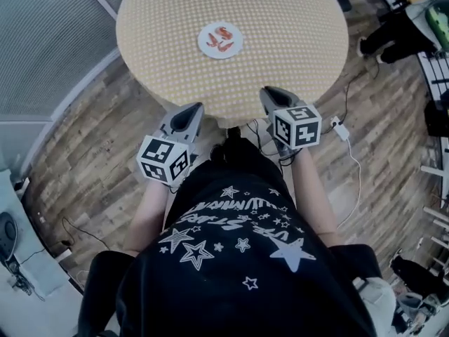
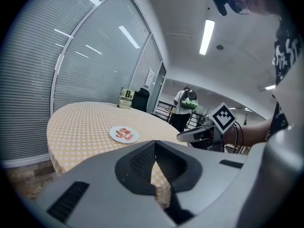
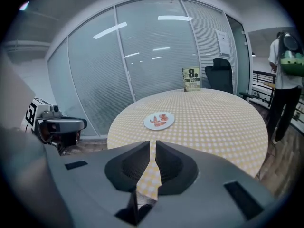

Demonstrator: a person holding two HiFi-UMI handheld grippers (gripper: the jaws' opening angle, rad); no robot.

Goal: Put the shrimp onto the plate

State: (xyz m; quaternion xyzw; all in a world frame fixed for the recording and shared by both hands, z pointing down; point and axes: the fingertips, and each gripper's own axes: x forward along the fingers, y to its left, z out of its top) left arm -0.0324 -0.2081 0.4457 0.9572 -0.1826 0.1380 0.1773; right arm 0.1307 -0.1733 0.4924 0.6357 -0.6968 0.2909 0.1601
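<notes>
A white plate (image 1: 220, 40) with three orange-red shrimps (image 1: 222, 35) lying on it sits on the round table (image 1: 280, 41) covered in a yellow dotted cloth. Both grippers are held low at the table's near edge, well short of the plate. My left gripper (image 1: 188, 112) has its jaws closed together with nothing between them. My right gripper (image 1: 272, 95) shows only a thin slit between its jaws and holds nothing. The left gripper view shows the plate (image 2: 124, 135) beyond the jaws (image 2: 155, 144), with the right gripper (image 2: 202, 133) beside. The right gripper view shows the plate (image 3: 159, 120) ahead of the jaws (image 3: 153, 144).
A small standing sign (image 3: 191, 80) is at the table's far edge, with a black chair (image 3: 221, 75) behind it. A person with a green backpack (image 3: 287, 61) stands to the right. Cables and a white adapter (image 1: 342, 128) lie on the wooden floor. Glass walls with blinds curve round the left.
</notes>
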